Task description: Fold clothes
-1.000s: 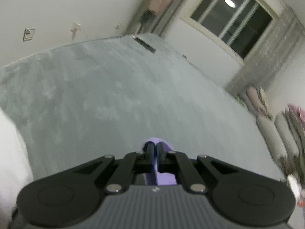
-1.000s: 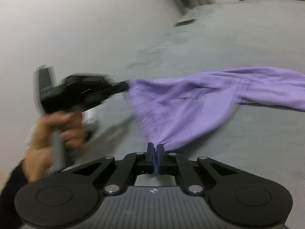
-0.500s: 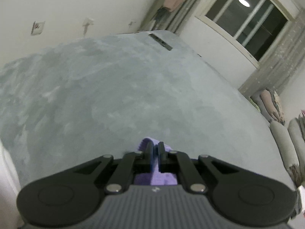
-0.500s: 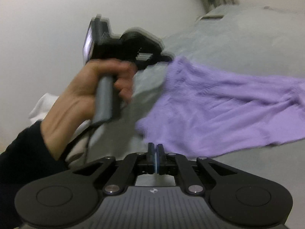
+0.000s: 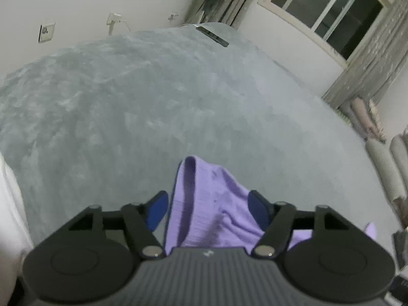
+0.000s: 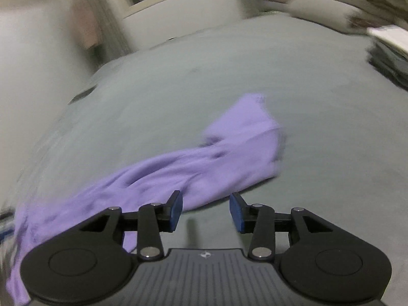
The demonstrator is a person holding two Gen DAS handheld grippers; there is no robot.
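Observation:
A purple garment (image 6: 163,173) lies loosely rumpled across the grey-green bed cover (image 6: 178,97), stretching from the near left toward the middle in the right wrist view. My right gripper (image 6: 206,211) stands open just in front of its near edge, with nothing between the blue pads. In the left wrist view an end of the same purple garment (image 5: 211,204) is bunched between the spread fingers of my left gripper (image 5: 207,207), which is open and not clamping it. The image in the right wrist view is blurred.
A dark flat remote-like object (image 5: 213,35) lies at the far end of the bed cover (image 5: 127,89). Rolled bedding and pillows (image 5: 382,158) are stacked at the right. A white cloth (image 5: 10,204) sits at the left edge. Window and curtains stand behind.
Both grippers have gone from shut on the purple garment to open, letting it drop onto the bed. The right gripper has swung away; the hand with the left gripper is out of its view.

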